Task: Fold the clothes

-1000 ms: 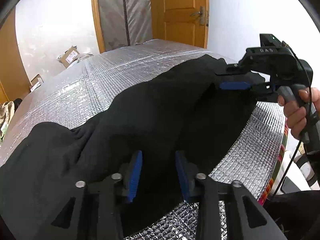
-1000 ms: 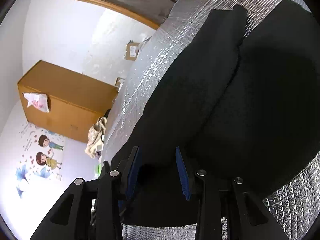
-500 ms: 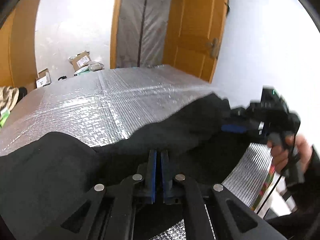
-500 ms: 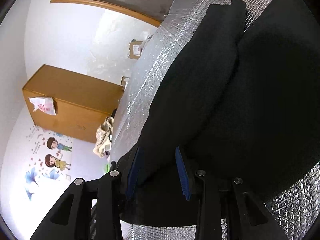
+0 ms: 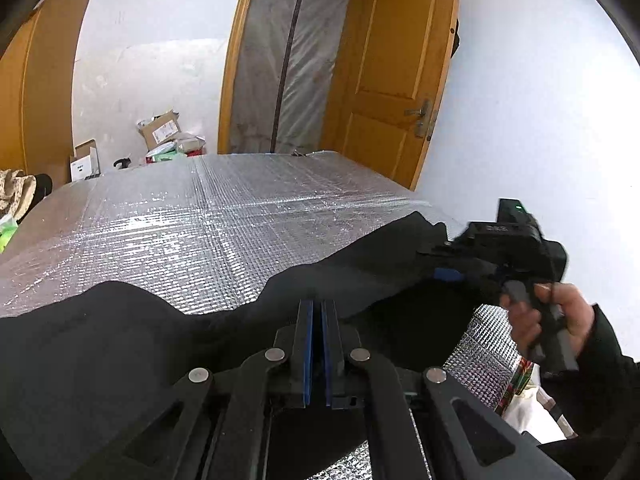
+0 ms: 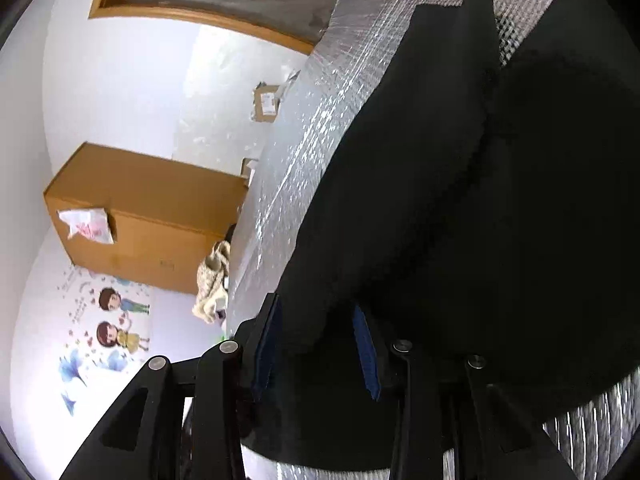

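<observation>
Both grippers angled down, left gripper (image 5: 316, 312) fingers pinching black garment (image 5: 120, 344), right gripper (image 6: 316, 344) fingers apart.

Black left gripper (image 5: 317, 320) with blue pads (image 5: 307, 344) on its two fingers and round silver screw heads along angular black linkage bars with triangular cut-outs. Same build on the right gripper (image 6: 320, 332): black frame, blue pads, silver screws. Boxy black housing with a small green light. Dark sleeve (image 5: 600, 364) at the wrist.
</observation>
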Demonstrator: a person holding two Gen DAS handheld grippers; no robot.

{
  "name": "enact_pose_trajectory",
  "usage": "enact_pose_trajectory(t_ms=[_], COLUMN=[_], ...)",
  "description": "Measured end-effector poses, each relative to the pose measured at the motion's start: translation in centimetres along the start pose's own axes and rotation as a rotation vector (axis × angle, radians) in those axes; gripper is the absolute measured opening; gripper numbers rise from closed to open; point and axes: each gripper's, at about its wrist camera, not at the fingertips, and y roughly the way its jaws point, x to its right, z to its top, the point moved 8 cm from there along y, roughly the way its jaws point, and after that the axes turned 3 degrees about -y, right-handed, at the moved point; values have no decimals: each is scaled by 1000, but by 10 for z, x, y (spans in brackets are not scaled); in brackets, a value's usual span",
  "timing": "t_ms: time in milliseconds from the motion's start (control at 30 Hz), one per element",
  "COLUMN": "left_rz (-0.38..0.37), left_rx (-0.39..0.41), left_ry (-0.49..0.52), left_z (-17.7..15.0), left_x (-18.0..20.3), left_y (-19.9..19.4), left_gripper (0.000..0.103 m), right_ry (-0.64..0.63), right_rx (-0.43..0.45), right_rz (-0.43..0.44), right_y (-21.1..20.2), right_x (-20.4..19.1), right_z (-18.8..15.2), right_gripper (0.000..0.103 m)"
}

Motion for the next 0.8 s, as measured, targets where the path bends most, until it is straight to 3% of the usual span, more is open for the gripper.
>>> enact_pose_trajectory(t_ms=[67,167,300,433,533,667,800], left_rz=[2,3,20,-16,-58,-120,-148], left_rx=[6,12,57,126,100,-20,-165], left_ry=[-3,-13,-34,-48,-6,43,66], left_z=[1,2,14,26,19,-10,-49], left_x=[-2,-6,-16,-16,-2,15,27], left_y=[-2,-2,-12,-33,-33,-13,15], left_gripper=[4,4,4,4,4,4,4], right_ry=[-23,-82,-205,-380,-446,-416,-251], right_rx=[8,31,98,230,281,269,198], right_rz=[-35,-56,-24,103,133,27,-91], right_y=[8,16,13,-32,-62,-81,-81], right_x=[-1,-14,-54,-123,-142,-97,-21], right_z=[10,26,48,50,39,21,6], right_gripper=[33,3,3,3,3,3,6])
